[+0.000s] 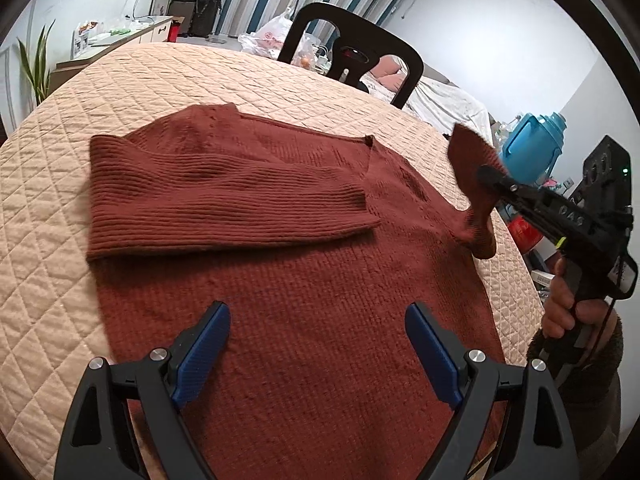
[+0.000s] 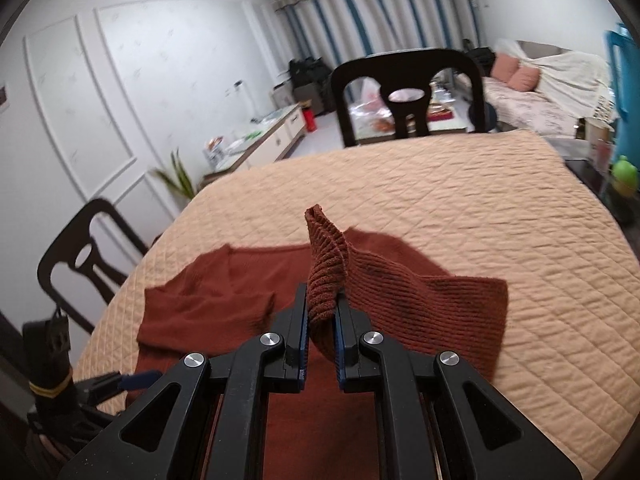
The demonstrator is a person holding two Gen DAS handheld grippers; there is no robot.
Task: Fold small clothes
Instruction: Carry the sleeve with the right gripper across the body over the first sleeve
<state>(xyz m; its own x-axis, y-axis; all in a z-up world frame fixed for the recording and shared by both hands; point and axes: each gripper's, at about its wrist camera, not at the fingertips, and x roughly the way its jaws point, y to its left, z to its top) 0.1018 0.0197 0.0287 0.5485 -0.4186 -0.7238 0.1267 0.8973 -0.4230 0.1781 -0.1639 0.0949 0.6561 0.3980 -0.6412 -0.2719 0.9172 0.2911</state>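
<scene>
A rust-brown knitted sweater (image 1: 304, 280) lies flat on the quilted peach table cover (image 1: 120, 92). Its left sleeve (image 1: 224, 196) is folded across the chest. My left gripper (image 1: 318, 328) is open and hovers low over the sweater's lower body, holding nothing. My right gripper (image 2: 322, 312) is shut on the right sleeve's cuff (image 2: 326, 264) and holds it lifted above the table. In the left wrist view the right gripper (image 1: 486, 174) shows at the right edge with the raised sleeve (image 1: 472, 184).
A dark chair (image 1: 352, 52) stands at the table's far side, another chair (image 2: 80, 264) at its left. A blue jug (image 1: 532, 144) and clutter sit off the table's right edge. A sofa (image 2: 552, 92) and a sideboard (image 2: 264, 136) are behind.
</scene>
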